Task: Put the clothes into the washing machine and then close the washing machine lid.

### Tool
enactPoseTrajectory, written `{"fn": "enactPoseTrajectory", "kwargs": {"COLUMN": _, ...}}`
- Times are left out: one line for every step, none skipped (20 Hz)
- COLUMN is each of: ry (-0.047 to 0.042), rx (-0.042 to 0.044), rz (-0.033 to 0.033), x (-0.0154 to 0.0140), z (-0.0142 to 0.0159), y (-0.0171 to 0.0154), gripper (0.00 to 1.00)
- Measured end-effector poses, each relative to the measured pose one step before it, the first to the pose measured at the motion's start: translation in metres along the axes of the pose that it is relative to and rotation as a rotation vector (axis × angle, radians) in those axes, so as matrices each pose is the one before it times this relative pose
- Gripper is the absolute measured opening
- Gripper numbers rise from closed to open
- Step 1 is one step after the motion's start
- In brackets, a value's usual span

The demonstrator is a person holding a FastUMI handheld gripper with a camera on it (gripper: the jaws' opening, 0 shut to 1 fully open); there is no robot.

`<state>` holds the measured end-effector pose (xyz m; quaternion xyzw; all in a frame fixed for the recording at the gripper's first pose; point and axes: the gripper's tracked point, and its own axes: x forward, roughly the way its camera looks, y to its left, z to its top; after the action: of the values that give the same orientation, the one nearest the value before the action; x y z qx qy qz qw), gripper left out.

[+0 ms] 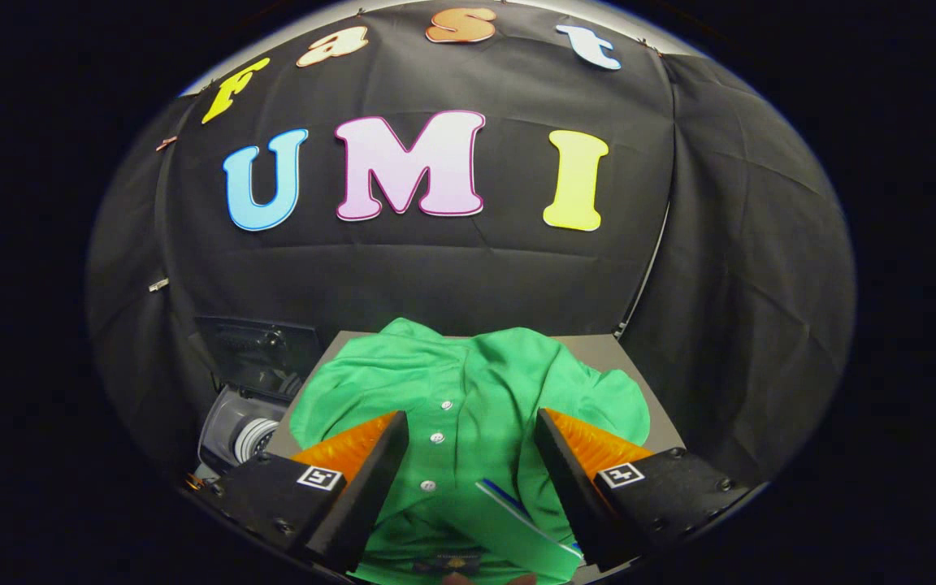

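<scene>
Green fabric sits right under my tool: a green polo shirt (468,390) lies spread on a grey table (606,349), button placket running from twelve toward six o'clock, three pale buttons (436,438) in a row between my fingers. I see my gripper (468,422) spread wide, its two fingers apart over the shirt with nothing pinched between them; I cannot tell whether the tips touch the cloth. The collar (517,520), with a blue-striped edge, lies near six o'clock, just inside the finger on the right. At about nine o'clock from the shirt, beside the table's left edge and lower down, I make out the washing machine (240,431), its lid (261,353) standing open and the pale drum opening visible beneath it. Black cloth wall (728,268) rises beyond the table at twelve o'clock.
</scene>
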<state>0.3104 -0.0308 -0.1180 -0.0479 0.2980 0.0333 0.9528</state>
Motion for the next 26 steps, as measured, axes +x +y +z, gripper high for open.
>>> {"fn": "enactPoseTrajectory", "kwargs": {"ry": 0.01190, "rx": 0.00450, "rz": 0.00238, "x": 0.00343, "z": 0.00164, "y": 0.00003, "gripper": 0.98}}
{"fn": "enactPoseTrajectory", "kwargs": {"ry": 0.01102, "rx": -0.00570, "rz": -0.00303, "x": 0.00496, "z": 0.00015, "y": -0.00051, "gripper": 0.98}}
{"fn": "enactPoseTrajectory", "kwargs": {"ry": 0.01352, "rx": -0.01136, "rz": -0.00435, "x": 0.00302, "z": -0.00217, "y": -0.00129, "gripper": 0.98}}
{"fn": "enactPoseTrajectory", "kwargs": {"ry": 0.01575, "rx": -0.00939, "rz": -0.01230, "x": 0.00452, "z": -0.00174, "y": -0.00151, "gripper": 0.98}}
{"fn": "enactPoseTrajectory", "kwargs": {"ry": 0.01636, "rx": -0.00197, "rz": -0.00377, "x": 0.00539, "z": -0.00371, "y": -0.00106, "gripper": 0.98}}
{"fn": "enactPoseTrajectory", "kwargs": {"ry": 0.02497, "rx": 0.00517, "rz": 0.01201, "x": 0.00497, "z": -0.00614, "y": 0.00347, "gripper": 0.98}}
{"fn": "enactPoseTrajectory", "kwargs": {"ry": 0.02869, "rx": 0.00552, "rz": 0.00840, "x": 0.00419, "z": -0.00741, "y": 0.00263, "gripper": 0.98}}
{"fn": "enactPoseTrajectory", "kwargs": {"ry": 0.01828, "rx": 0.00937, "rz": 0.00937, "x": 0.00451, "z": -0.00541, "y": 0.00226, "gripper": 0.98}}
{"fn": "enactPoseTrajectory", "kwargs": {"ry": 0.01675, "rx": 0.01397, "rz": 0.01554, "x": -0.00564, "z": -0.00425, "y": 0.00237, "gripper": 0.98}}
{"fn": "enactPoseTrajectory", "kwargs": {"ry": -0.00242, "rx": 0.04820, "rz": 0.03693, "x": -0.00049, "z": -0.00094, "y": 0.00699, "gripper": 0.96}}
{"fn": "enactPoseTrajectory", "kwargs": {"ry": 0.01979, "rx": 0.07131, "rz": 0.02456, "x": 0.00060, "z": -0.00667, "y": 0.00742, "gripper": 0.79}}
{"fn": "enactPoseTrajectory", "kwargs": {"ry": 0.00075, "rx": 0.02474, "rz": 0.03590, "x": -0.00370, "z": -0.00151, "y": 0.00303, "gripper": 0.63}}
{"fn": "enactPoseTrajectory", "kwargs": {"ry": -0.00600, "rx": 0.01662, "rz": 0.01600, "x": 0.00270, "z": -0.00183, "y": -0.00526, "gripper": 0.46}}
{"fn": "enactPoseTrajectory", "kwargs": {"ry": -0.00012, "rx": 0.09670, "rz": -0.01075, "x": 0.00167, "z": -0.00324, "y": -0.00173, "gripper": 0.30}}
{"fn": "enactPoseTrajectory", "kwargs": {"ry": -0.01501, "rx": 0.04121, "rz": -0.00490, "x": -0.00578, "z": 0.00129, "y": 0.00022, "gripper": 0.14}}
{"fn": "enactPoseTrajectory", "kwargs": {"ry": -0.01457, "rx": 0.00751, "rz": -0.01559, "x": -0.00516, "z": 0.00065, "y": -0.00071, "gripper": 0.13}}
{"fn": "enactPoseTrajectory", "kwargs": {"ry": -0.01269, "rx": -0.01684, "rz": -0.01587, "x": -0.00656, "z": 0.00021, "y": -0.00010, "gripper": 0.13}}
{"fn": "enactPoseTrajectory", "kwargs": {"ry": -0.00950, "rx": -0.02947, "rz": -0.00134, "x": -0.00387, "z": 0.00198, "y": 0.00647, "gripper": 0.13}}
{"fn": "enactPoseTrajectory", "kwargs": {"ry": -0.00593, "rx": -0.02081, "rz": 0.00801, "x": -0.00312, "z": 0.00386, "y": 0.00560, "gripper": 0.13}}
{"fn": "enactPoseTrajectory", "kwargs": {"ry": -0.00793, "rx": -0.00150, "rz": 0.01324, "x": -0.00512, "z": 0.00717, "y": 0.00660, "gripper": 0.13}}
{"fn": "enactPoseTrajectory", "kwargs": {"ry": -0.01358, "rx": 0.00690, "rz": 0.01535, "x": -0.00791, "z": 0.00865, "y": 0.00618, "gripper": 0.13}}
{"fn": "enactPoseTrajectory", "kwargs": {"ry": -0.01290, "rx": 0.00964, "rz": 0.01033, "x": -0.01013, "z": 0.00930, "y": 0.00664, "gripper": 0.13}}
{"fn": "enactPoseTrajectory", "kwargs": {"ry": -0.01901, "rx": 0.00778, "rz": 0.00972, "x": -0.00725, "z": 0.01013, "y": 0.00810, "gripper": 0.13}}
{"fn": "enactPoseTrajectory", "kwargs": {"ry": -0.01881, "rx": 0.00465, "rz": 0.00699, "x": -0.00742, "z": 0.00985, "y": 0.00707, "gripper": 0.13}}
{"fn": "enactPoseTrajectory", "kwargs": {"ry": -0.01987, "rx": 0.00030, "rz": 0.00894, "x": -0.00740, "z": 0.00986, "y": 0.00796, "gripper": 0.13}}
{"fn": "enactPoseTrajectory", "kwargs": {"ry": -0.02550, "rx": 0.00173, "rz": 0.02031, "x": -0.00811, "z": 0.01132, "y": 0.01097, "gripper": 0.12}}
